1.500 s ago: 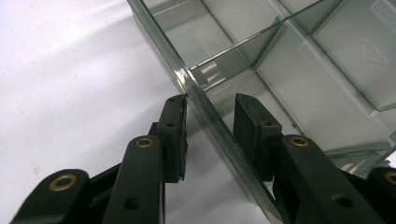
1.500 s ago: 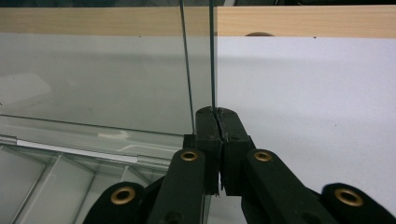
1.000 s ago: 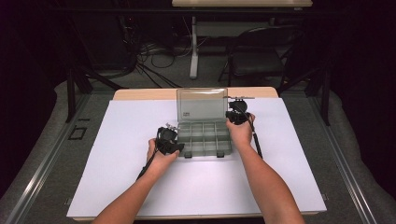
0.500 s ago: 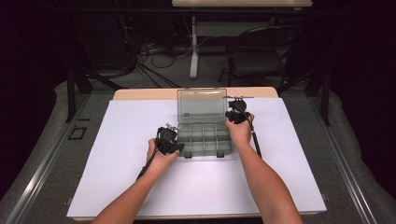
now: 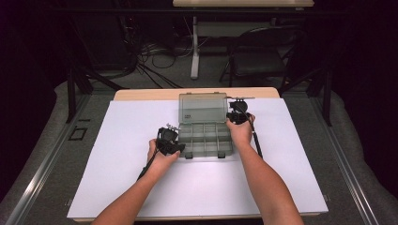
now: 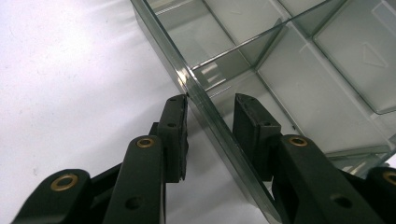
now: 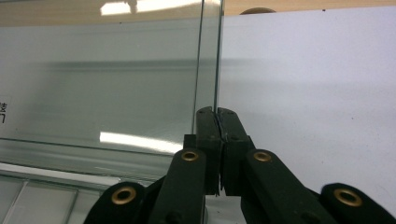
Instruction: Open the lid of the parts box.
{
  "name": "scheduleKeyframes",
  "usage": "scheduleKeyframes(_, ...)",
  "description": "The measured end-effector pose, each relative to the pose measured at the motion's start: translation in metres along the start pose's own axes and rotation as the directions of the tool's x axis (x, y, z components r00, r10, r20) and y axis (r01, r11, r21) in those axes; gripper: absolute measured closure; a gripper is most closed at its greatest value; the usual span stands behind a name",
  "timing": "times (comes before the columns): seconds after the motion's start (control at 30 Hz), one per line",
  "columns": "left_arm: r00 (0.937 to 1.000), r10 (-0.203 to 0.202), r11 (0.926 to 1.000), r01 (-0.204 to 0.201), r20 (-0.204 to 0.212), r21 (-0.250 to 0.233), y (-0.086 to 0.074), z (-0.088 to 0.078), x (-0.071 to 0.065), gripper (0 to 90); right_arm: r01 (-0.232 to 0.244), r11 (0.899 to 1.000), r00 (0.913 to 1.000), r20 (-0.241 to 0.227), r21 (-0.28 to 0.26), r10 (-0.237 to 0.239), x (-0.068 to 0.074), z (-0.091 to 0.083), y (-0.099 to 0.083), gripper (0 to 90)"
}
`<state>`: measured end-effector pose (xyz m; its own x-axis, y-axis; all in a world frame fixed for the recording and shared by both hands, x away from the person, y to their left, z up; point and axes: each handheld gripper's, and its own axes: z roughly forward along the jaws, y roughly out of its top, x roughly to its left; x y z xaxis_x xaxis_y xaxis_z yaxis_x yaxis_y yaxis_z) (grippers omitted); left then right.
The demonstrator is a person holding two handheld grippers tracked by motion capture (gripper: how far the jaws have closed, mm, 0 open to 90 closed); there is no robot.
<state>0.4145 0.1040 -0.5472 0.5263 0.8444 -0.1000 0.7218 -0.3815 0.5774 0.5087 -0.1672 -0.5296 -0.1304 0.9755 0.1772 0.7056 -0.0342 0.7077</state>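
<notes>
A clear grey compartment box (image 5: 206, 138) lies open in the middle of the white table top (image 5: 117, 154), its lid (image 5: 202, 108) standing up at the far side. My left gripper (image 5: 178, 146) is at the box's left near corner. In the left gripper view the box's side wall (image 6: 163, 44) runs between the jaws of the left gripper (image 6: 210, 100), which stand apart with gaps showing beside the wall. My right gripper (image 5: 233, 116) is at the lid's right edge. In the right gripper view the right gripper (image 7: 216, 110) is pinched on the lid's side edge (image 7: 208, 56).
The box's compartments (image 6: 327, 51) look bare. A strip of wooden table edge (image 5: 141, 94) runs behind the white sheet. Beyond the table stand a chair (image 5: 263, 61), a desk leg (image 5: 194, 47) and loose cables (image 5: 150, 56) on the floor.
</notes>
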Motion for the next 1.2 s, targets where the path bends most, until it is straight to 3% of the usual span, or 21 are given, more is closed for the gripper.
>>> scheduleKeyframes(0.3, 1.0, -0.001, 1.0, 0.001, 0.006, -0.003, 0.0, 0.0, 0.002, 65.7, -0.02, 0.999, 0.9998, 0.001, 0.036, 0.02, -0.001, 0.006, -0.003, 89.3)
scheduleKeyframes(0.63, 1.0, -0.001, 1.0, 0.001, 0.003, -0.001, 0.0, 0.0, 0.001, 65.7, -0.019, 1.0, 0.9998, 0.008, 0.024, 0.019, 0.0, 0.006, -0.004, 89.1)
scheduleKeyframes(0.77, 0.9996, -0.023, 0.9997, 0.023, 0.019, -0.01, 0.0, 0.0, 0.003, 63.9, -0.013, 1.0, 0.9999, 0.003, 0.023, 0.013, 0.0, 0.006, -0.004, 87.5)
scheduleKeyframes(0.93, 0.9967, -0.06, 0.9979, 0.062, 0.054, -0.021, 0.0, -0.004, 0.008, 56.1, 0.001, 1.0, 1.0, -0.008, -0.002, -0.001, -0.001, 0.002, -0.005, 77.4)
scheduleKeyframes(0.97, 0.9952, -0.069, 0.9966, 0.072, 0.069, -0.041, 0.0, -0.008, 0.009, 53.4, 0.014, 1.0, 0.9998, -0.011, -0.016, -0.014, -0.002, 0.0, -0.005, 74.8)
scheduleKeyframes(1.1, 0.9957, -0.058, 0.9961, 0.063, 0.073, -0.063, 0.001, -0.015, 0.009, 46.2, 0.02, 0.999, 0.9997, -0.017, -0.031, -0.02, -0.001, -0.004, -0.006, 69.0)
scheduleKeyframes(1.2, 0.9963, -0.042, 0.9947, 0.049, 0.074, -0.09, 0.001, -0.023, 0.007, 42.4, 0.045, 0.998, 0.9986, -0.026, -0.039, -0.046, 0.0, -0.011, -0.006, 58.7)
